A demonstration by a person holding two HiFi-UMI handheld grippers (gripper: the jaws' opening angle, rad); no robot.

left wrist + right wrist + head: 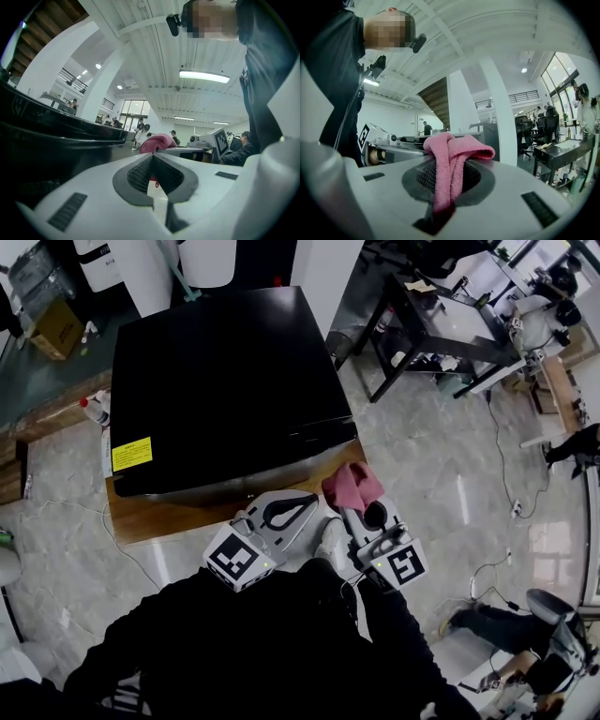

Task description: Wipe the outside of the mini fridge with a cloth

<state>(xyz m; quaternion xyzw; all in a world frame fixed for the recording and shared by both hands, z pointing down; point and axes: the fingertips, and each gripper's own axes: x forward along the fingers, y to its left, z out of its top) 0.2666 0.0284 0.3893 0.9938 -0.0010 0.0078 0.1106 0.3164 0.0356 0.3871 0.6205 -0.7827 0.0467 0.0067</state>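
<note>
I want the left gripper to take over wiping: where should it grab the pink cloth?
Probably the bunched fold of the pink cloth sticking out past the right gripper, approached from its left; the tail is clamped between the shut jaws.

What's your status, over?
Right gripper shut on pink terry cloth. Left gripper shut, empty. Glossy black mini fridge just ahead, contact unclear. No obstruction seen.

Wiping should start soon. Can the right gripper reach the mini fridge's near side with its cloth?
Probably yes: the right gripper, shut on the pink cloth, sits beside the mini fridge at its near right corner, and nothing visible stands between them.
</note>
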